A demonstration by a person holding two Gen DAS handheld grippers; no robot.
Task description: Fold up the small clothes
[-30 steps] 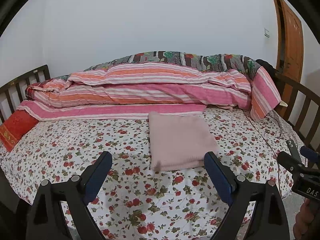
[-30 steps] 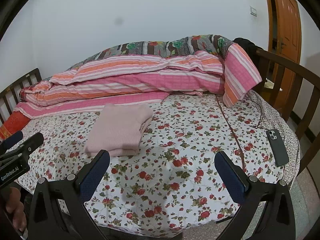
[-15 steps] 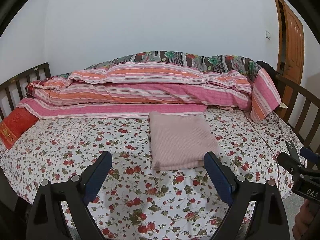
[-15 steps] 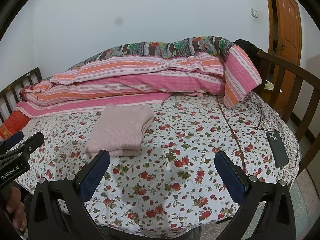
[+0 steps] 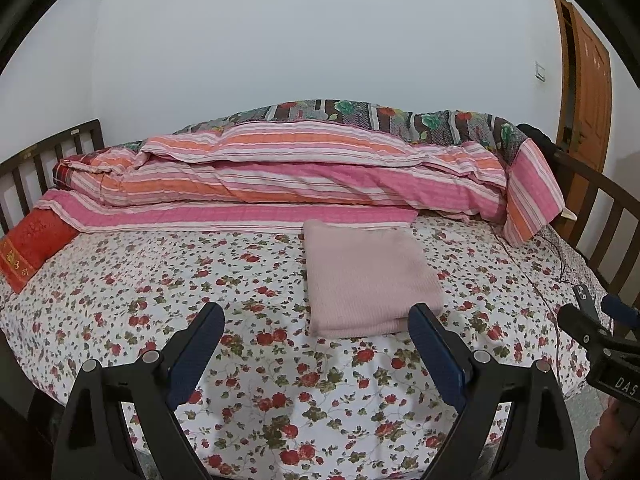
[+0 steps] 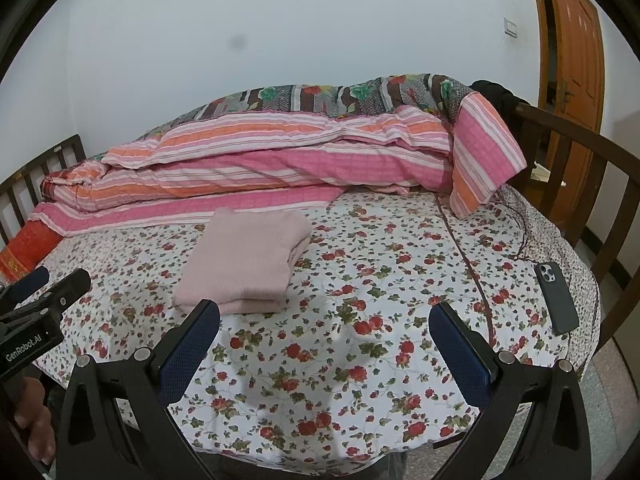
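Fingers of left gripper and right gripper spread wide, empty; folded pink garment lies on bed.

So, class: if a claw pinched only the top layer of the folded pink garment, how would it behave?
The garment looks like soft knit, so it would probably sag limply. Its stacked layers show loose at the near edge, so lifting one would likely undo the fold. Pushed across the sheet, it may bunch rather than slide.

bed | folded pink garment | striped quilt | phone
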